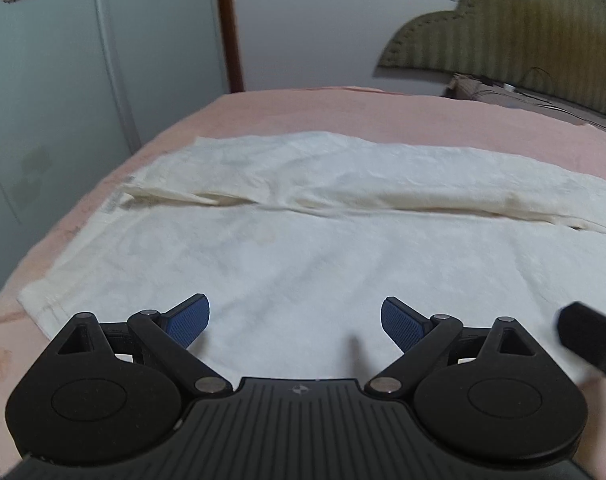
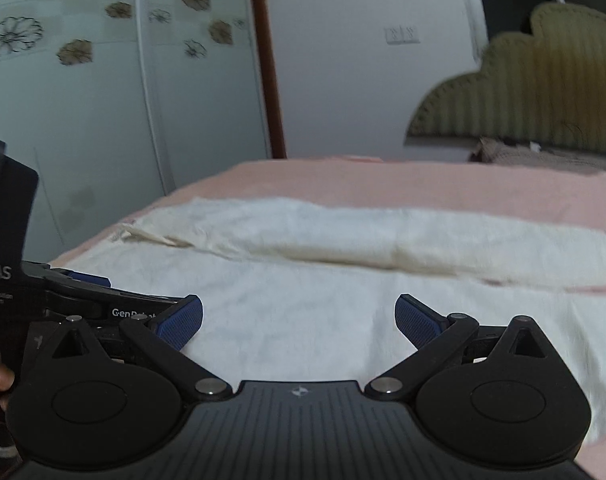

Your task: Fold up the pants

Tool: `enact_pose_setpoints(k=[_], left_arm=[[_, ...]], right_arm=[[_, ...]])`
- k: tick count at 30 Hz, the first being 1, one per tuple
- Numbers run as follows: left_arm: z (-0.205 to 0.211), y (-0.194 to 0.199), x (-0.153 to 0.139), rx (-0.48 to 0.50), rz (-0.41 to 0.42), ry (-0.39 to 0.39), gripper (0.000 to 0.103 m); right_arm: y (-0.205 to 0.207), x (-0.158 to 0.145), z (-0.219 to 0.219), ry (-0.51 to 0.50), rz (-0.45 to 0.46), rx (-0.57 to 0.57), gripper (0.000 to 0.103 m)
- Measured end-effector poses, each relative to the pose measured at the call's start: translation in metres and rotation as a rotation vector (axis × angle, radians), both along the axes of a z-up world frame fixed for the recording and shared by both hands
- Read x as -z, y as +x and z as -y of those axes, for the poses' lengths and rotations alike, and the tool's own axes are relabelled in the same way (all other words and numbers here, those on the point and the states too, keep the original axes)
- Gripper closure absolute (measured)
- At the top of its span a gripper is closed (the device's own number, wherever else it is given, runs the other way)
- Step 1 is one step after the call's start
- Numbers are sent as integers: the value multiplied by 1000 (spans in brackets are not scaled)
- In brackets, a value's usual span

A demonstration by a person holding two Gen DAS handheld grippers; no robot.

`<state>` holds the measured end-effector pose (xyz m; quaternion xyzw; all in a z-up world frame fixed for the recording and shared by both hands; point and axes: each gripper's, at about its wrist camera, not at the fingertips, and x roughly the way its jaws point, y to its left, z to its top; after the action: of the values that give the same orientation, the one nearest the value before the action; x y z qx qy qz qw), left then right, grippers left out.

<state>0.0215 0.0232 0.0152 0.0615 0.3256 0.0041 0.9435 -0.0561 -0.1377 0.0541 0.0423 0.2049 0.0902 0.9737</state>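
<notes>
in your left wrist view, the left gripper has its blue pads spread wide with nothing between them, above the white pants lying flat on the pink bedsheet, legs side by side with a seam fold between them. in your right wrist view, the right gripper is likewise wide apart and empty over the pants, with the left gripper at the left edge.

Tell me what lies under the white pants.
The white pants lie spread on a pink bed cover, which shows all around them. What lies beneath that cover is hidden. Both grippers are open above the fabric.
</notes>
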Motion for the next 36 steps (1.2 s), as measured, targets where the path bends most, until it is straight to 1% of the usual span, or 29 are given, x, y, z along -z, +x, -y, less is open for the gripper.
enact_pose_setpoints(k=[3, 7, 10, 12, 13, 16, 20, 23, 25, 28, 30, 32, 33, 34, 35, 36], left_arm=[[-15, 17, -1, -82, 10, 14, 8], [-37, 41, 3, -156, -15, 1, 8], [-49, 55, 10, -209, -19, 3, 8], [-53, 60, 16, -235, -9, 8, 8], [-54, 62, 19, -241, 0, 13, 8], [-51, 67, 28, -240, 19, 47, 8], [-43, 69, 43, -224, 52, 105, 7], [-39, 69, 47, -215, 63, 117, 6], [-36, 70, 49, -195, 57, 113, 3], [-33, 73, 52, -186, 57, 130, 2], [-33, 73, 53, -183, 59, 135, 2], [-34, 74, 53, -180, 58, 129, 2], [-34, 74, 53, -180, 57, 125, 2], [-35, 74, 53, -180, 56, 121, 2], [-35, 74, 53, -180, 56, 119, 2], [-35, 74, 53, -180, 56, 118, 2]], right_arm=[[22, -1, -1, -59, 1, -6, 0], [51, 3, -5, -138, 29, -38, 0], [72, 8, -14, -251, 116, -119, 0], [94, 9, -20, -317, 103, -178, 0], [106, 9, -22, -327, 91, -216, 0], [147, 5, -24, -309, 50, -281, 0], [212, 2, -26, -279, -17, -285, 0], [261, 7, -22, -205, -73, -343, 0], [293, 13, -22, -167, -118, -345, 1], [335, 20, -25, -126, -165, -353, 1], [359, 24, -29, -119, -186, -362, 8], [380, 28, -32, -115, -208, -372, 21], [392, 30, -33, -111, -222, -383, 25], [403, 33, -34, -103, -238, -394, 33], [412, 36, -34, -88, -258, -407, 39], [421, 40, -36, -68, -284, -427, 41]])
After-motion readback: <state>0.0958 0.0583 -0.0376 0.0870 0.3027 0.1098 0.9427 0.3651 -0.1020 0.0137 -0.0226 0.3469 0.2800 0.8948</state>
